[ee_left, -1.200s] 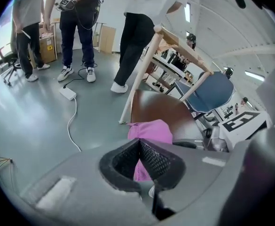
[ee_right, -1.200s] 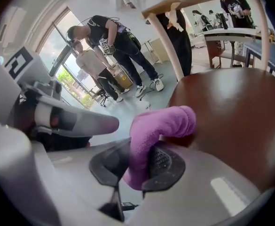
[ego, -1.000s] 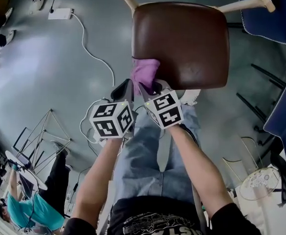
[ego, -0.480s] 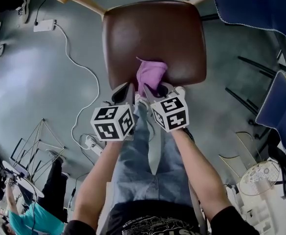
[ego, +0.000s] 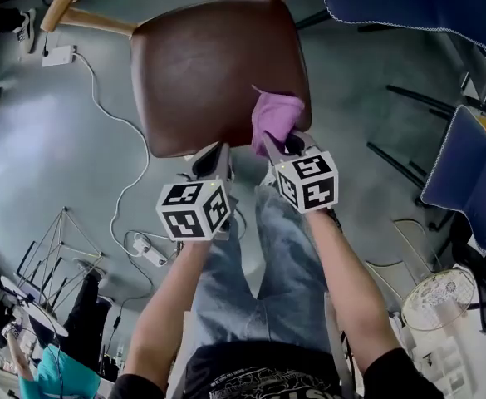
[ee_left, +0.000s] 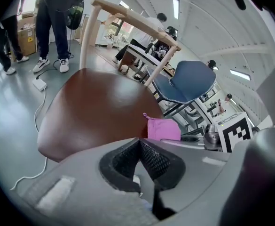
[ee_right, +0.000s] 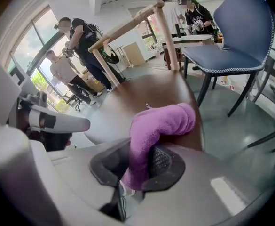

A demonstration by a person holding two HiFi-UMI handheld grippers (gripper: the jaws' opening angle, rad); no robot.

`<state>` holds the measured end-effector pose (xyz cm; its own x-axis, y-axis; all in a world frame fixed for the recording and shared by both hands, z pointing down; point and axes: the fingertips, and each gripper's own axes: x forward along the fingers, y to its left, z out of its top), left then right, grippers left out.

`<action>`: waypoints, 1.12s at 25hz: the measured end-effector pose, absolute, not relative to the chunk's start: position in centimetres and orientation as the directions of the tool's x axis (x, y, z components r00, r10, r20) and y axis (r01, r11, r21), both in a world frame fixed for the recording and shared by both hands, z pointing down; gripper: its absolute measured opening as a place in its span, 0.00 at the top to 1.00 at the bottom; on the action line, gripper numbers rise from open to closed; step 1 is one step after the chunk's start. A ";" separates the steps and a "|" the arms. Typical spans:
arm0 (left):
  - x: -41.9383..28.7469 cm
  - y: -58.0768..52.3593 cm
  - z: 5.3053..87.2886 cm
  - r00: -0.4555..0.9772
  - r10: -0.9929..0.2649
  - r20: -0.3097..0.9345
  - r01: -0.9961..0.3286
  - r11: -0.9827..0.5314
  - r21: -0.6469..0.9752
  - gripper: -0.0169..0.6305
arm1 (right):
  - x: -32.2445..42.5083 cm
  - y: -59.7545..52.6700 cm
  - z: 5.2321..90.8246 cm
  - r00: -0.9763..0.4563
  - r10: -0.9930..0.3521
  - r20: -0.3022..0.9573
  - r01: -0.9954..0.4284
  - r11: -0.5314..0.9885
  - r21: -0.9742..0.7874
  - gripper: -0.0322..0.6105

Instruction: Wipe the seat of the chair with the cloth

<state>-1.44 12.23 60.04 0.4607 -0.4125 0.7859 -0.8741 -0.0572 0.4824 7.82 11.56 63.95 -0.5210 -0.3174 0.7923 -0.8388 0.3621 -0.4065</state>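
Right gripper view: hand-held gripper (ee_right: 138,167) clamps cloth (ee_right: 161,124) on seat (ee_right: 139,94).

Purple cloth (ego: 274,116) is glowing against the dark brown seat (ego: 209,65); pale blue jeans (ego: 276,256) are showing below, grey floor (ego: 51,140) surrounding.

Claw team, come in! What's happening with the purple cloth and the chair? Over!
Right claw shut on cloth, cloth on seat's near right corner. Left claw shut, empty. Seat otherwise bare.
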 end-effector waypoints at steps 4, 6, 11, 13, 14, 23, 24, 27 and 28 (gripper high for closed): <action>0.9 12.4 60.0 0.454 -0.423 0.784 -0.876 -0.049 0.480 0.98 | 12.4 11.1 64.4 -0.478 -0.316 0.819 -0.860 0.360 -0.363 0.85; 1.9 12.2 59.8 0.456 -0.425 0.782 -0.874 -0.051 0.483 0.99 | 13.9 11.0 64.2 -0.462 -0.315 0.829 -0.867 0.356 -0.348 0.85; 3.3 11.3 57.4 0.464 -0.444 0.767 -0.869 -0.058 0.492 0.99 | 13.3 10.7 61.2 -0.491 -0.306 0.816 -0.838 0.423 -0.345 0.85; 2.9 10.3 55.4 0.452 -0.474 0.755 -0.874 -0.067 0.482 0.99 | 11.7 10.1 59.0 -0.528 -0.306 0.792 -0.805 0.476 -0.353 0.85; 2.7 9.9 54.4 0.446 -0.488 0.750 -0.876 -0.069 0.477 0.99 | 11.0 9.8 57.8 -0.545 -0.307 0.780 -0.791 0.498 -0.357 0.85; 0.7 8.1 43.2 0.393 -0.592 0.704 -0.886 -0.039 0.462 0.99 | 6.8 6.7 44.2 -0.640 -0.385 0.665 -0.722 0.597 -0.350 0.85; 0.7 8.2 41.9 0.389 -0.603 0.697 -0.887 -0.039 0.461 0.99 | 6.6 6.5 42.7 -0.645 -0.397 0.652 -0.718 0.606 -0.342 0.85; 0.8 8.2 38.2 0.377 -0.643 0.667 -0.889 -0.048 0.456 0.99 | 6.3 5.9 38.3 -0.663 -0.435 0.609 -0.710 0.624 -0.327 0.85; 0.8 7.9 37.0 0.371 -0.659 0.654 -0.890 -0.053 0.453 0.99 | 6.2 5.6 36.9 -0.669 -0.447 0.594 -0.707 0.629 -0.323 0.85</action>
